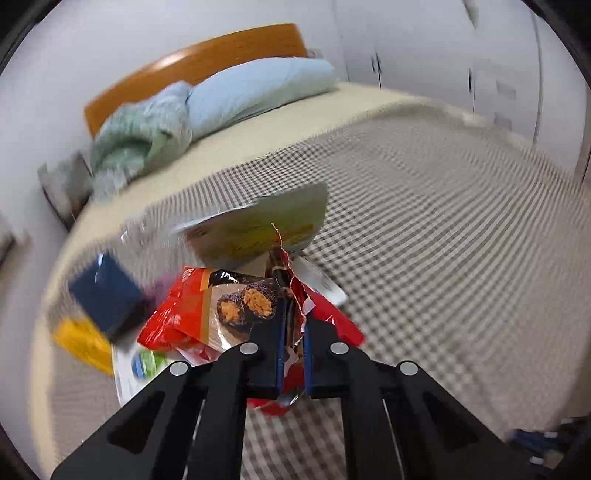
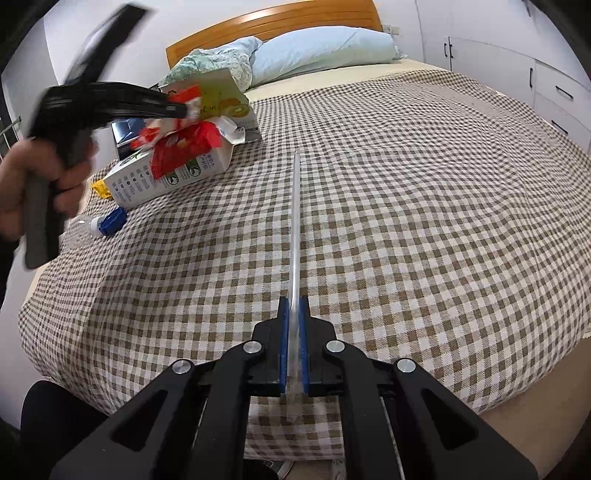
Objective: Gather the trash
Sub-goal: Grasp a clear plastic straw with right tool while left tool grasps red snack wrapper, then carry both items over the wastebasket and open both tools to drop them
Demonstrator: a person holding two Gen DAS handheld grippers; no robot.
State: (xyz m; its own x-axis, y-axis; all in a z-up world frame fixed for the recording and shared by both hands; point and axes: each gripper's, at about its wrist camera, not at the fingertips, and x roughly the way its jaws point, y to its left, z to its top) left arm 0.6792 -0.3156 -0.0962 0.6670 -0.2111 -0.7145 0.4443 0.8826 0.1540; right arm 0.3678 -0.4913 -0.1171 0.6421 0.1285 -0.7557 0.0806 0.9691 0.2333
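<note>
In the left wrist view my left gripper (image 1: 295,314) is shut on the torn edge of a red snack wrapper (image 1: 184,310) printed with chocolate balls. The right wrist view shows that gripper (image 2: 183,109) in a person's hand (image 2: 22,184), with the red wrapper (image 2: 184,147) hanging over a trash pile at the bed's left. The pile includes a white milk carton (image 2: 166,177), a kiwi-print packet (image 2: 225,99), a dark blue box (image 2: 125,133) and a yellow scrap (image 2: 99,188). My right gripper (image 2: 294,306) is shut on a thin clear plastic strip (image 2: 295,221) that sticks out forward over the bed.
A checked brown-and-white blanket (image 2: 406,221) covers the bed. A small bottle with a blue cap (image 2: 110,223) lies near the left edge. Pale blue pillows (image 2: 321,48) and a wooden headboard (image 2: 277,18) are at the far end, with white cabinets (image 2: 554,85) on the right.
</note>
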